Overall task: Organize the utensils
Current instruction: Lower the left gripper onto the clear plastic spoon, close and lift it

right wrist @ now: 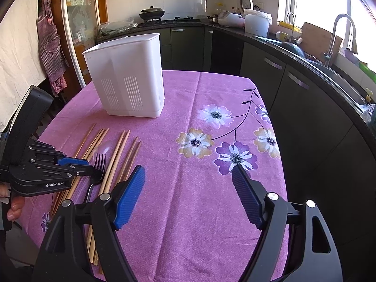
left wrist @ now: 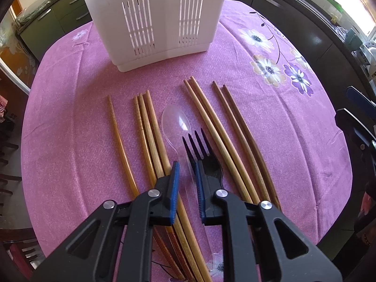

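I have the left hand-held gripper low in the left wrist frame, its jaws partly open and straddling the clear spoon's handle, not yet clamped. The black fork lies touching its right finger, chopsticks on either side. The right hand-held gripper hangs wide open, holding nothing. Next I judge: squeeze on the spoon alone, then lift toward the white caddy at top centre on the tabletop.
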A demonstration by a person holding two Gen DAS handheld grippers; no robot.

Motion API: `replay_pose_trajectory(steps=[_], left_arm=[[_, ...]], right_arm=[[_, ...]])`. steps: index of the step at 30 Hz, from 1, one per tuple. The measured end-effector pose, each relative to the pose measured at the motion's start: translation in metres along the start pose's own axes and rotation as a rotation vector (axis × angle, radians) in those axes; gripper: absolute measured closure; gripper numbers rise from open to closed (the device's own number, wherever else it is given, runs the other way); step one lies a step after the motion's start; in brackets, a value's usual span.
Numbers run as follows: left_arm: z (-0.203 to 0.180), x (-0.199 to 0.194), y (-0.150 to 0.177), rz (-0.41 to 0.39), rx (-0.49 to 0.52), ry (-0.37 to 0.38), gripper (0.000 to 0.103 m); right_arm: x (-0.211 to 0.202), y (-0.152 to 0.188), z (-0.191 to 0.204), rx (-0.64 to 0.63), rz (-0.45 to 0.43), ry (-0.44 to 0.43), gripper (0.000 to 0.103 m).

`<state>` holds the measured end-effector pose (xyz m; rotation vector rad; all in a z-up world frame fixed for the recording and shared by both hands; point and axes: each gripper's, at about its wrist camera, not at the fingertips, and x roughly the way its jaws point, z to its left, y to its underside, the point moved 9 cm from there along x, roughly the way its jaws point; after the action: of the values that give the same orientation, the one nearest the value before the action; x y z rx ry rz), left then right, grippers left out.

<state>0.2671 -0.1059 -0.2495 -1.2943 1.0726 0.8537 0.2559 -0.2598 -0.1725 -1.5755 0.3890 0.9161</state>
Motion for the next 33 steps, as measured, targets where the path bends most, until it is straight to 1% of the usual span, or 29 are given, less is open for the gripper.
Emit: replay_pose_trajectory(steps=[3, 7, 13, 16, 21, 25, 30, 33], left_arm=[[0.005, 0.0, -0.002, 0.004, -0.01, -0.004, 0.089], [0.006, -0.003, 0.002, 0.011, -0.008, 0.01, 0.089], [0.009, 0.0, 0.009, 0.022, -0.003, 0.008, 0.091], [0.009, 0.001, 0.007, 0.021, 0.0, 0.001, 0.091], [0.006, 0.004, -0.001, 0.024, 0.001, -0.015, 0.091], [0.006, 0.005, -0.005, 0.023, -0.014, -0.009, 0.091], [0.01, 0.004, -0.006, 0.007, -0.037, 0.004, 0.092], [0.009, -0.004, -0.011, -0.045, -0.041, 0.015, 0.093]], right_arm=[[0.0, 0.001, 0.001, -0.001, 0.002, -0.002, 0.025], [0.001, 0.002, 0.001, 0.001, 0.008, -0.003, 0.024], [0.005, 0.003, 0.006, -0.005, 0.013, -0.015, 0.023], [0.007, 0.003, 0.007, -0.008, 0.019, -0.015, 0.023], [0.007, 0.004, 0.008, -0.013, 0.022, -0.016, 0.019], [0.007, 0.006, 0.008, -0.013, 0.025, -0.016, 0.019], [0.008, 0.007, 0.009, -0.019, 0.031, -0.015, 0.02], [0.006, 0.006, 0.01, -0.023, 0.03, -0.016, 0.024]])
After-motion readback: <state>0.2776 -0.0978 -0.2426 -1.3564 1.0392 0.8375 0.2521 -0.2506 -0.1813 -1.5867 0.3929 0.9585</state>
